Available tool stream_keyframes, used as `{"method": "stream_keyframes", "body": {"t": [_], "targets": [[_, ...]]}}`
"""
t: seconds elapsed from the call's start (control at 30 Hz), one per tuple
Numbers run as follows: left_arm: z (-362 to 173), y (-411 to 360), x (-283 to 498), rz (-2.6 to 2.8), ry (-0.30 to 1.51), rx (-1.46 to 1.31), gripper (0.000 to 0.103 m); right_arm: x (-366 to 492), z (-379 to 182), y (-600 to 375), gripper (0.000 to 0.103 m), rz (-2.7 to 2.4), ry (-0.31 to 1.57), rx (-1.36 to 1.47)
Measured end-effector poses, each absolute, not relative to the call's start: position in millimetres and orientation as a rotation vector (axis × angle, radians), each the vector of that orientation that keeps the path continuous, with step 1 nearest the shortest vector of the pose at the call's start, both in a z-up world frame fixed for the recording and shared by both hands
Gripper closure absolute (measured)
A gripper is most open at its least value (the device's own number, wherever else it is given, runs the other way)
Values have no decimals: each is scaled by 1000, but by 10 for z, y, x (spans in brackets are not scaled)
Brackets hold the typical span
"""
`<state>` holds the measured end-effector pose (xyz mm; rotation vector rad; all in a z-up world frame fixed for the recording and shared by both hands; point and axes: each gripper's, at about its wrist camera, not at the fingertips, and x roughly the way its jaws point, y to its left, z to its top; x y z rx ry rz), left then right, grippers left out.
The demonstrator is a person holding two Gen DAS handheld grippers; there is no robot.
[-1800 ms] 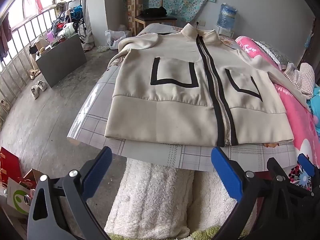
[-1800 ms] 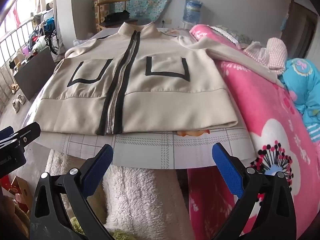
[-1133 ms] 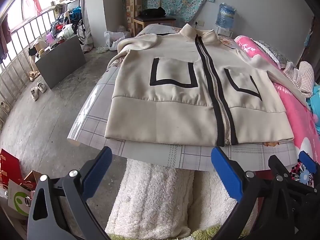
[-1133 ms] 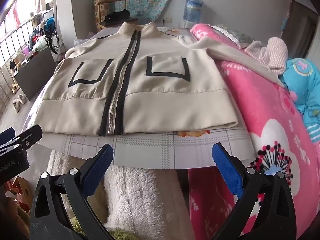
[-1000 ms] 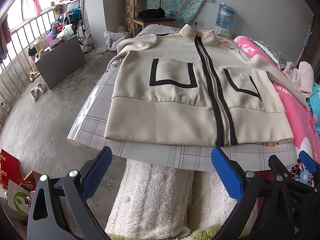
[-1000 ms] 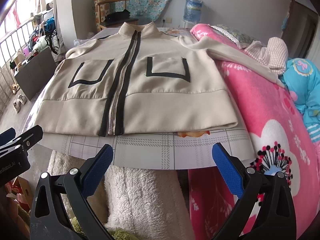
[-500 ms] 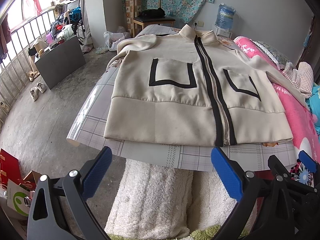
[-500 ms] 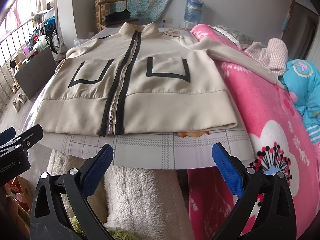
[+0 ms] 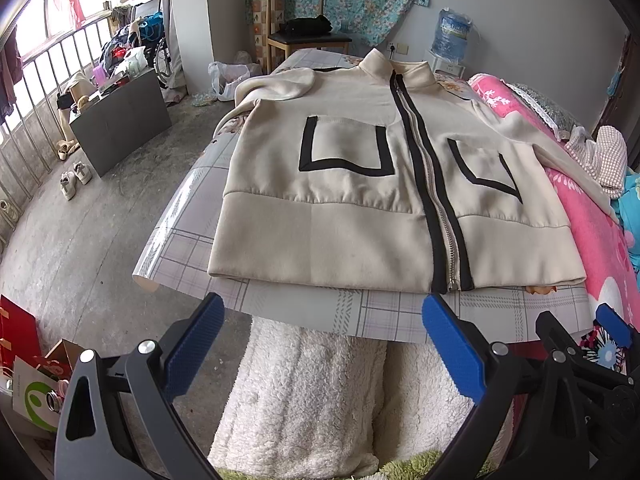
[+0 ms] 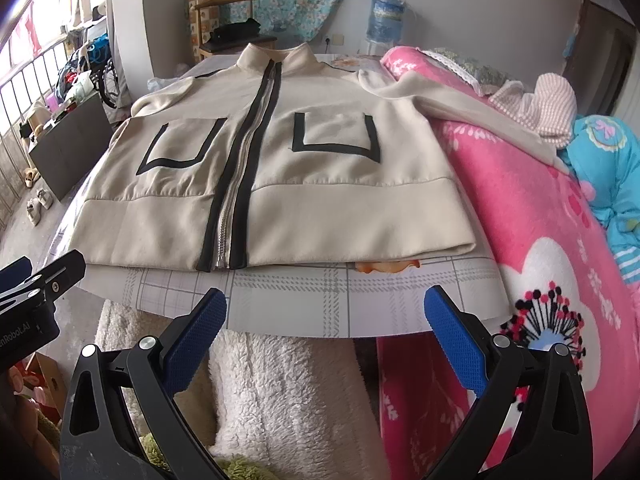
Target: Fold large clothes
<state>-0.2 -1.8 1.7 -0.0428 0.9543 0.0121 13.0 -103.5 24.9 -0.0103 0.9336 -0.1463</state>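
A cream zip jacket [image 9: 360,184] with a black zipper band and two black-outlined pockets lies flat, front up, on a checked table cover [image 9: 320,312]. It also shows in the right wrist view [image 10: 280,184]. Its right sleeve [image 10: 460,108] stretches over a pink blanket; its left sleeve [image 9: 276,86] is bent near the far left edge. My left gripper [image 9: 320,320] is open and empty, just short of the hem. My right gripper [image 10: 324,312] is open and empty, in front of the table edge below the hem.
A pink flowered blanket [image 10: 540,216] lies right of the table, with a checked cloth [image 10: 540,108] and blue bedding [image 10: 608,168] beyond. A white fleece [image 9: 312,392] hangs below the table edge. A grey box [image 9: 120,120], a chair [image 9: 304,36] and shoes [image 9: 76,176] stand on the floor at left.
Both grippers have drifted very slightly; the jacket has not moved. Both stay open.
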Motion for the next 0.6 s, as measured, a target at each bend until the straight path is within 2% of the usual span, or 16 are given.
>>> {"method": "stream_keyframes", "body": {"t": [0.6], "targets": [[20,10,4,15,952,-52,6,118,240,-1046,8,-152,932,-11]]}}
